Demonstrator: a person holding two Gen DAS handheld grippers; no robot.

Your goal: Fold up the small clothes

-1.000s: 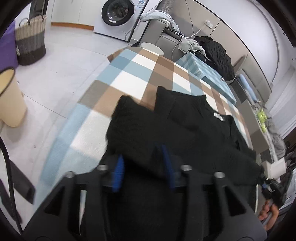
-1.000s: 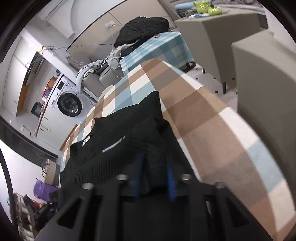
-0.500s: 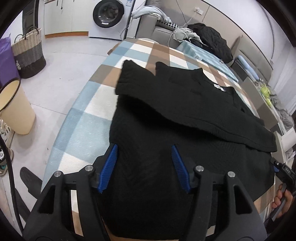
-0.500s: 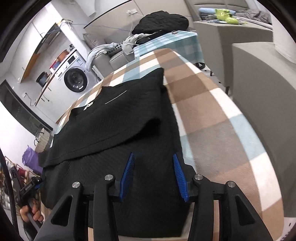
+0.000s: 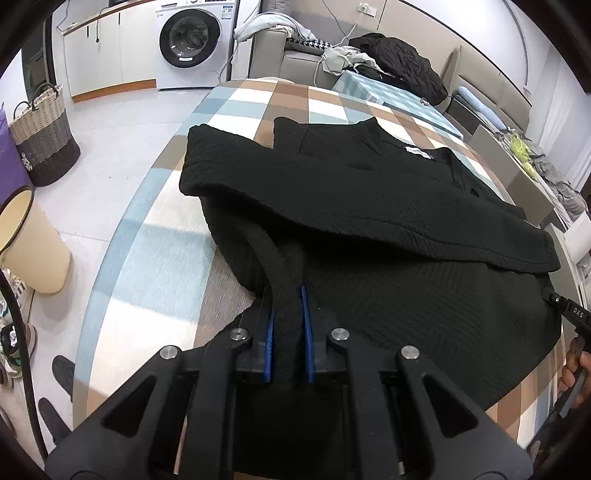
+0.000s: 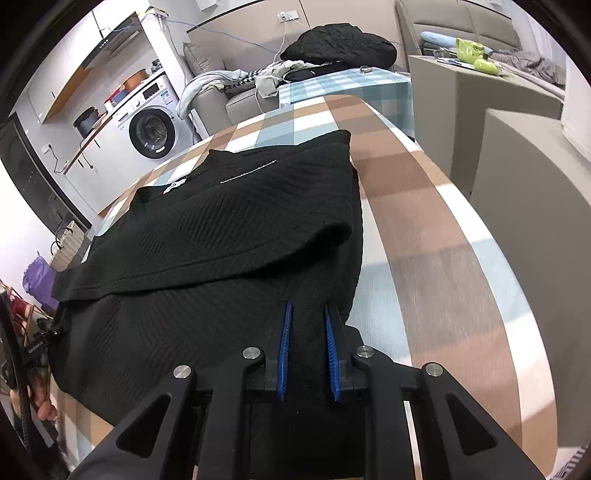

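Black knit top (image 5: 369, 206) pinched by closing left hand-held gripper (image 5: 287, 295); right hand-held gripper (image 6: 308, 310) likewise.

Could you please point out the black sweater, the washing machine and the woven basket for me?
black sweater (image 5: 369, 192): left wrist view, on the folded-over upper layer.
washing machine (image 5: 192, 35): left wrist view, on its round door.
woven basket (image 5: 44, 136): left wrist view, on its side wall.

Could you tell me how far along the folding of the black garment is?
Done: a folded layer already lies across the black garment. In hand: the left tool and right tool are closing on its near edge. Left: another fold; it is still spread wide across the checked tablecloth.
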